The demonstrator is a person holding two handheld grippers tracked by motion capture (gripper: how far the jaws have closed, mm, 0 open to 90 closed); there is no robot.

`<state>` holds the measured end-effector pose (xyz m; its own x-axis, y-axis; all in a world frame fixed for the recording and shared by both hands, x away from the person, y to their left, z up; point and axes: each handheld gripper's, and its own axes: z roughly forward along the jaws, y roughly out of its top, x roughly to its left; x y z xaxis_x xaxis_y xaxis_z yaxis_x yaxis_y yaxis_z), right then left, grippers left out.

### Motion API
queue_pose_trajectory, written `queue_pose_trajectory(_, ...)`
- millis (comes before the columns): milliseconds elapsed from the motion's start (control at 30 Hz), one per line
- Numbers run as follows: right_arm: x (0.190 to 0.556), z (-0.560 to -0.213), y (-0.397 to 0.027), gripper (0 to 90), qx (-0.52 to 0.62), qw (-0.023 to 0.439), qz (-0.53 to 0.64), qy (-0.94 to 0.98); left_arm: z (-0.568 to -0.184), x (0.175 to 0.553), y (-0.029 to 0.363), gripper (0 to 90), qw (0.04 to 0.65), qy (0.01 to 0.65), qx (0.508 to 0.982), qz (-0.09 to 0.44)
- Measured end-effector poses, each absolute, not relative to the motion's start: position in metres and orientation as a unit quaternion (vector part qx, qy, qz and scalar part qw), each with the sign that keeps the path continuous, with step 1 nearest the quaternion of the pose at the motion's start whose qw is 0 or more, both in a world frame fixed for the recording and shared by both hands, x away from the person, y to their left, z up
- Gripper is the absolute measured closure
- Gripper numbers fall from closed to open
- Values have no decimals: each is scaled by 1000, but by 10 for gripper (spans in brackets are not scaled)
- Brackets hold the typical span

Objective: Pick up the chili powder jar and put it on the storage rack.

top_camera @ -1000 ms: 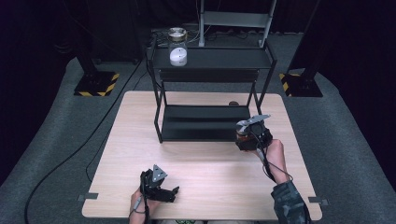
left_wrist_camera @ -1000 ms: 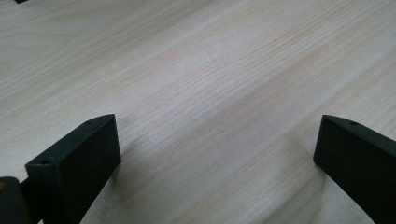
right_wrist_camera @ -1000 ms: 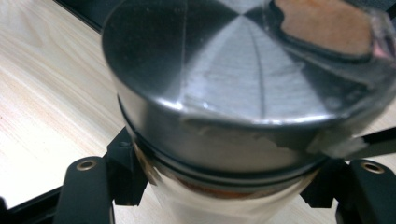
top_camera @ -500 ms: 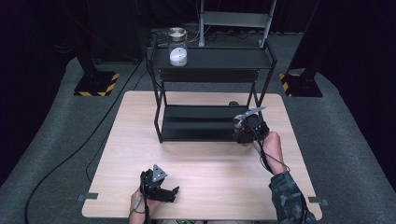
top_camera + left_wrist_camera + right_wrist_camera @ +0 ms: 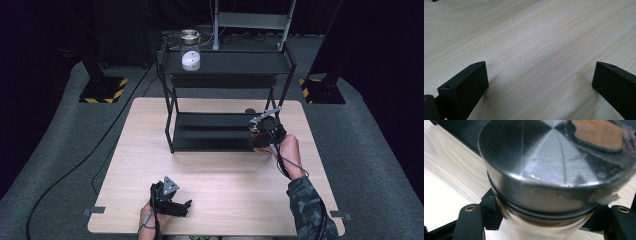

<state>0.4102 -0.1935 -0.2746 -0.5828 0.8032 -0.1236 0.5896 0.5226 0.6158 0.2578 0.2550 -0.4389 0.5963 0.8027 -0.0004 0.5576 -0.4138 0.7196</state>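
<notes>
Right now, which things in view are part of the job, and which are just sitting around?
In the job:
- jar with a metal lid, clamped in the right tongs
- black shelf rack beside it

Lying about:
- second jar on the rack's top shelf
- left tongs, open and idle over the wooden table

We see bare table (image 5: 225, 175) between us and the black rack (image 5: 225, 100). The rack's posts narrow entry to its lower shelf (image 5: 210, 131). A jar (image 5: 190, 50) occupies the top shelf's left end.
</notes>
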Motion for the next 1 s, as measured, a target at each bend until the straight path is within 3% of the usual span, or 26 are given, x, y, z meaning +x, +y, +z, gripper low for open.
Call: queue_pose_trajectory(1000,435,-254,-182,313,408,204,253,853,-439,258,255,0,349,413,822,176)
